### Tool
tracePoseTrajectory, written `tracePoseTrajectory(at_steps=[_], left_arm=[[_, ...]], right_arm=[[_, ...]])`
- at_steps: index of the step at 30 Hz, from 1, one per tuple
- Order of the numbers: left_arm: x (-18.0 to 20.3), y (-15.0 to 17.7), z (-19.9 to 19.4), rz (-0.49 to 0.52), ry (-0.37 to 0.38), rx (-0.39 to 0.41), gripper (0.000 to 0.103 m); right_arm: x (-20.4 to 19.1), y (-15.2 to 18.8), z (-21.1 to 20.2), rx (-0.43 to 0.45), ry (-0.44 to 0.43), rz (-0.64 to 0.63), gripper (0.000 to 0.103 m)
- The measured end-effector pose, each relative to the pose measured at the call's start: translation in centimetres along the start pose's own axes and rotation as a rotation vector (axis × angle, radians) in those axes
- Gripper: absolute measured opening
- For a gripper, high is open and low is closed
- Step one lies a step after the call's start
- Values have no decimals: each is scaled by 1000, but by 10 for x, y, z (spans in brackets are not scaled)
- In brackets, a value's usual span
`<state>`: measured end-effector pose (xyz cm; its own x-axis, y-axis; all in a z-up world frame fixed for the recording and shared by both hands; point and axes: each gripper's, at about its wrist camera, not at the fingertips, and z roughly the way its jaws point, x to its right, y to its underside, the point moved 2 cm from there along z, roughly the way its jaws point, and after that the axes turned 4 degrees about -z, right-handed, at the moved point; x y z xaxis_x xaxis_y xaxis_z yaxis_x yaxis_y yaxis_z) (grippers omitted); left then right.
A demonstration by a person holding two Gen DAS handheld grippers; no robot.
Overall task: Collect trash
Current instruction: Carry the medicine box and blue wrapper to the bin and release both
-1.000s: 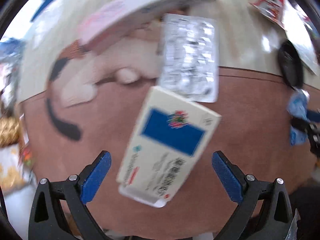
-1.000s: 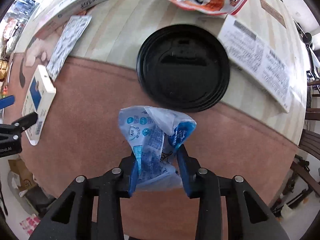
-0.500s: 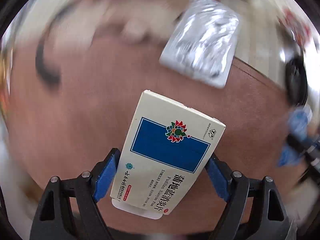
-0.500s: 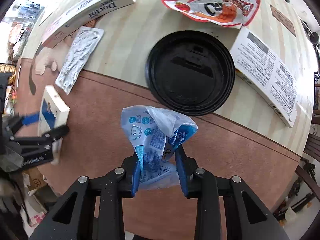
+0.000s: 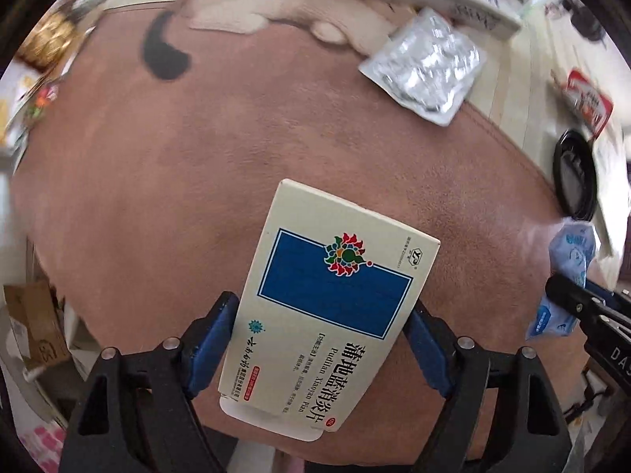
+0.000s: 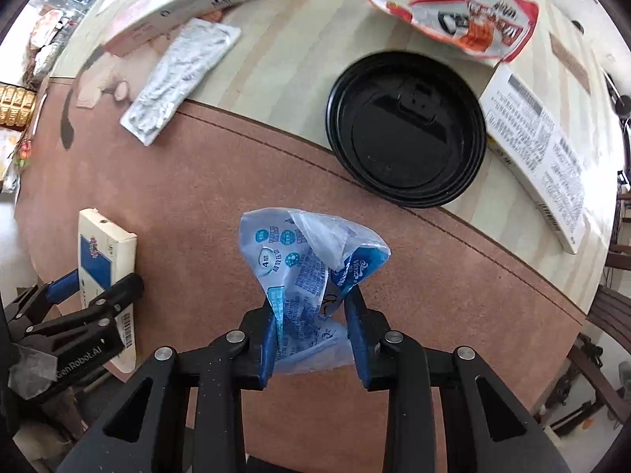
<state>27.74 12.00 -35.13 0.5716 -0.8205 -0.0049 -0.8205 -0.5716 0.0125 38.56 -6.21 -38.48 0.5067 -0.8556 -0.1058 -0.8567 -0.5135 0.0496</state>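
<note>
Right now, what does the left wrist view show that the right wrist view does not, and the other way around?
Only the left wrist view shows the medicine box face-on, clamped in the left tool. Only the right wrist view shows the whole black lid, the printed leaflet box and the right tool gripping the blue wrapper. Both show the foil blister pack and the red snack packet.

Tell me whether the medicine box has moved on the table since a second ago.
Yes. In the right wrist view the medicine box sat near the blister sheet; now it is farther down-left, gripped by the left tongs, whose jaws have just been closing.
</note>
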Motion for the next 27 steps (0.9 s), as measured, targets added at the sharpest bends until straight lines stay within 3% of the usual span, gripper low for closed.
tracePoseTrajectory(at_steps=[9, 16, 22, 27], left_arm=[[-63, 50, -77, -156, 91, 172, 81], [-131, 155, -102, -332, 170, 258, 81], [-225, 261, -65, -552, 240, 199, 81], [-295, 333, 35, -763, 306, 38, 81]], right_arm=[[-35, 47, -56, 91, -38, -44, 32], [-115, 120, -74, 110, -93, -180, 32], [-198, 201, -33, 27, -142, -315, 32], [-261, 259, 55, -106, -140, -415, 32]])
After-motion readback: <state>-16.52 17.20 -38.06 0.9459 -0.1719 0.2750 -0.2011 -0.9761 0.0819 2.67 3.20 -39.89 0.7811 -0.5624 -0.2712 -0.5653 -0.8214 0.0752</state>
